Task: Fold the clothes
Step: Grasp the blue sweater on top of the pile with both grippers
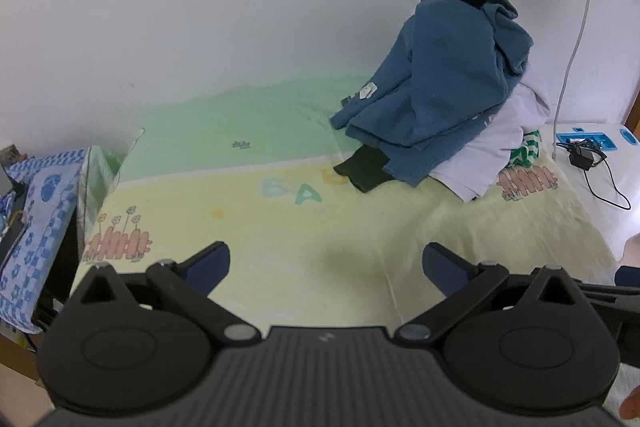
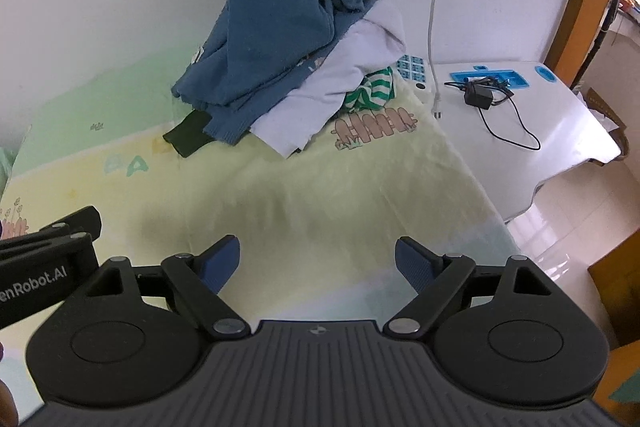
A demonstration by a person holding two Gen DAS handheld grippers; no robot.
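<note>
Against the wall, on the blanket (image 1: 280, 227), we see the clothes (image 1: 436, 83) heaped, untouched. Left gripper (image 1: 326, 267) and right gripper (image 2: 317, 259) both gape empty. "BA" shows on the blanket; "enRobot.AI" on the left gripper.

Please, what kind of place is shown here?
Probably a home bedroom: a pile of clothes topped by a blue knitted sweater lies on a yellow-green children's blanket, beside a white appliance top.
</note>
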